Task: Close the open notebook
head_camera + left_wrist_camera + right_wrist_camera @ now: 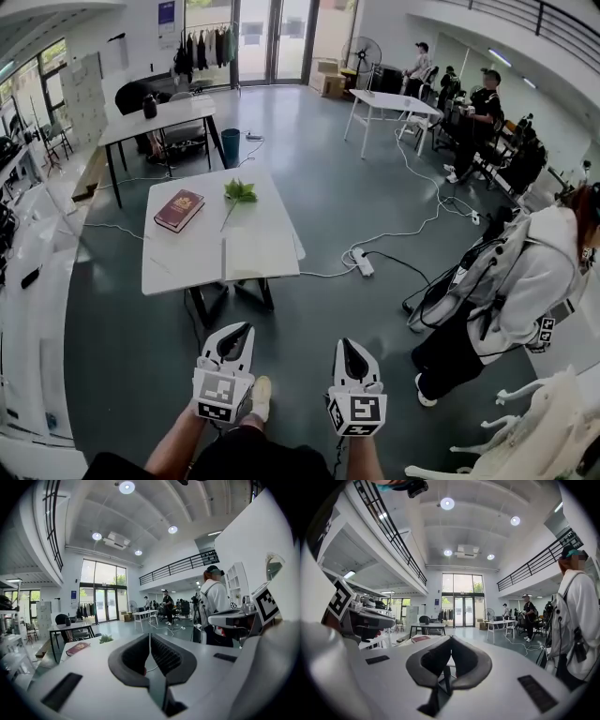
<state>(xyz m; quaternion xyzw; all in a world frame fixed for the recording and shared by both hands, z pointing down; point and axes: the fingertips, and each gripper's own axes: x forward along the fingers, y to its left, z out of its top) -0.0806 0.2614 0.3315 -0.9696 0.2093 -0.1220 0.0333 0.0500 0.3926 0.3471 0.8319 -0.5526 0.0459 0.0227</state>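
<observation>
A dark red notebook (179, 209) lies with its cover shut on the far left part of a white table (253, 248). It also shows small in the left gripper view (78, 648) and in the right gripper view (420, 639). My left gripper (245, 328) and right gripper (344, 343) hang side by side over the floor, well short of the table's near edge. Both point toward the table. The jaws of each meet at the tips with nothing between them.
A green leafy sprig (240, 191) lies on the table beside the notebook. A power strip (361, 261) and cables trail over the floor to the right. A person in a white hoodie (530, 277) stands close on the right, with a white chair (525, 436) beside. Other tables (159, 120) stand farther back.
</observation>
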